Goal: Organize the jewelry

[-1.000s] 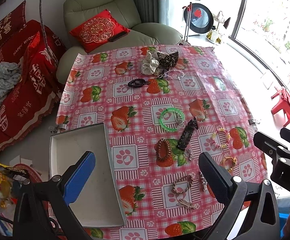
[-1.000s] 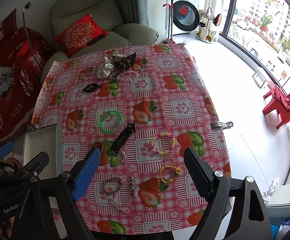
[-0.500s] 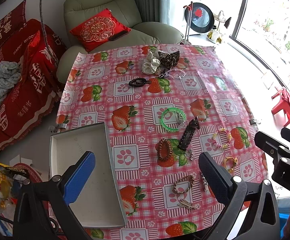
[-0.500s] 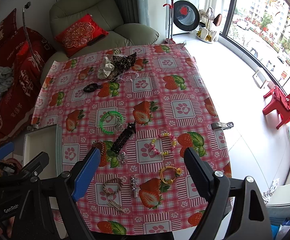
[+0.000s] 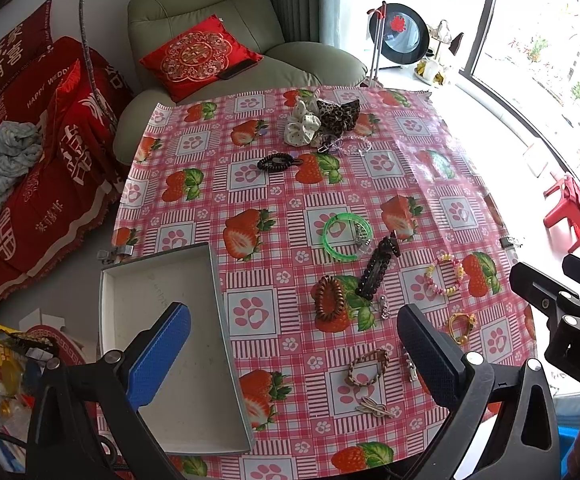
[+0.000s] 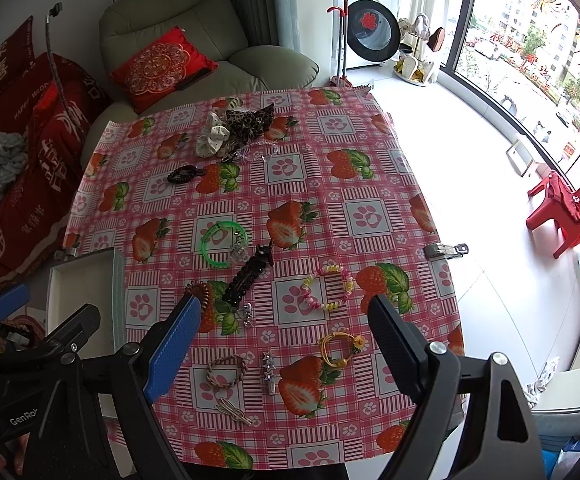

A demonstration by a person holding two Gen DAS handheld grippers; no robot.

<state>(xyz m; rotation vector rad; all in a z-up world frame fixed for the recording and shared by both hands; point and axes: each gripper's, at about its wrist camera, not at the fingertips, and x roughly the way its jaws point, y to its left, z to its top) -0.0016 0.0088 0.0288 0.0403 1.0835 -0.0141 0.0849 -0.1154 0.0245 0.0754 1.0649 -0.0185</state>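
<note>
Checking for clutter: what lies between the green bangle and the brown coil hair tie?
Only bare tablecloth between green bangle and brown coil hair tie, in the left wrist view.

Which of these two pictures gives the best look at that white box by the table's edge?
The left wrist view: the white box shows nearly whole, open and with nothing visible inside, only partly covered by the left gripper. The right wrist view catches just its far corner, with the rest hidden behind the grippers.

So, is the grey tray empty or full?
Empty: the grey tray shows only its bare floor; the jewelry all lies outside it, on the tablecloth.
</note>
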